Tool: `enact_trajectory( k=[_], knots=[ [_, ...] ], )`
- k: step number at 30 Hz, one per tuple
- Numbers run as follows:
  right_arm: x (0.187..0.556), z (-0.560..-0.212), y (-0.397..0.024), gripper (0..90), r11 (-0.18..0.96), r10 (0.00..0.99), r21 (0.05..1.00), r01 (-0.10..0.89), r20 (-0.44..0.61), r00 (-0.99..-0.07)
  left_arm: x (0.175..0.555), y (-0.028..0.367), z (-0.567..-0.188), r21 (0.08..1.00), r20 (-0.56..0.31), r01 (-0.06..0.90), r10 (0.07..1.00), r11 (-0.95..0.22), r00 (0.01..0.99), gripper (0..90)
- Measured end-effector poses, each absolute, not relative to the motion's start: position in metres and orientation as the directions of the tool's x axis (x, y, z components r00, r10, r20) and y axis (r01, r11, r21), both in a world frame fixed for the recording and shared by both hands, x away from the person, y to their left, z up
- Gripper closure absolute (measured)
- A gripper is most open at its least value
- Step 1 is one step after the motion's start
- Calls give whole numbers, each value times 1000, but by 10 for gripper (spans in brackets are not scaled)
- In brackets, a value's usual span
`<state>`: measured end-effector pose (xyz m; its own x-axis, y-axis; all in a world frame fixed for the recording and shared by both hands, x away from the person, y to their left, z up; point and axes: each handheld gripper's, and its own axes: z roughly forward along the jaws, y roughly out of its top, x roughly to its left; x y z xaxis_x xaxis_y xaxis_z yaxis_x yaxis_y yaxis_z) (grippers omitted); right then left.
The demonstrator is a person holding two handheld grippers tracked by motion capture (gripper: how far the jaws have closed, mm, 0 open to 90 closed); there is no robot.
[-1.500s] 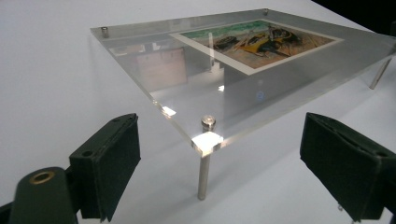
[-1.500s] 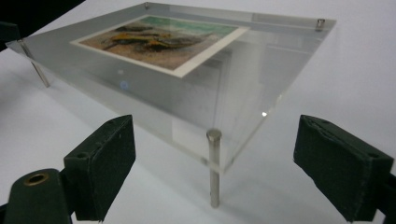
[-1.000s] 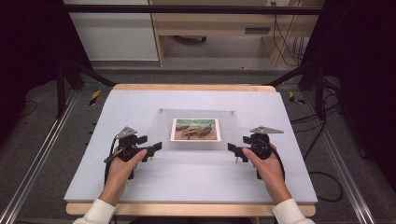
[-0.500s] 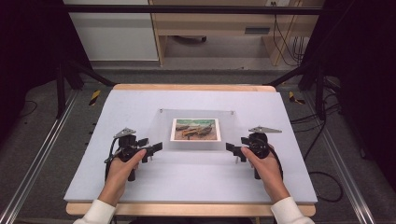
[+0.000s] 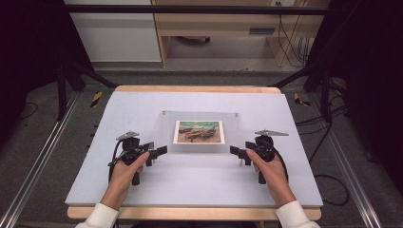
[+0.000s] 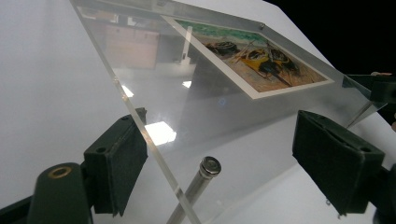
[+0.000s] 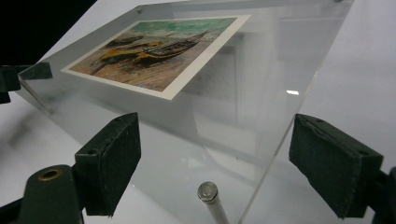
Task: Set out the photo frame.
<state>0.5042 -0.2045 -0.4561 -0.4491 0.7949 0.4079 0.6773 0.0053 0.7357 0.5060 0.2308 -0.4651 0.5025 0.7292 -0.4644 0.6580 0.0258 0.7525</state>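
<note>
A clear acrylic picture frame (image 5: 164, 130) with a print of beached boats (image 5: 198, 131) rests on the pale table (image 5: 190, 185), propped on short metal pegs. My left gripper (image 5: 156, 151) is open at the frame's near left corner. In the left gripper view, that gripper (image 6: 219, 163) has the frame's edge (image 6: 140, 130) and a metal peg (image 6: 196, 189) between its spread pads. My right gripper (image 5: 237, 153) is open at the near right corner. In the right gripper view, this gripper (image 7: 219, 161) straddles the corner and a peg (image 7: 210, 198), below the print (image 7: 159, 49).
The table's wooden rim (image 5: 190, 89) runs along the far side. Black stand legs (image 5: 71, 71) and cables (image 5: 328, 142) flank the table. A wooden bench (image 5: 214, 28) stands on the floor behind. The other gripper (image 6: 373, 88) shows far off in the left gripper view.
Both grippers have edged slightly inward toward the frame's near corners. The frame has not moved.
</note>
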Motion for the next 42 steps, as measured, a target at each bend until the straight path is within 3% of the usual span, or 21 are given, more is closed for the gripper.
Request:
enact_trajectory(
  k=[13, 42],
  knots=[
    [506, -459, -205, 172, -20, 757, 700, 714, 477, -446, 508, 231, -465, 754, -459, 657, 727, 15, 510, 169],
    [505, -456, -209, 250, -2, 766, 707, 707, 456, -454, 506, 233, -459, 744, -437, 668, 741, -20, 509, 212]
  ],
)
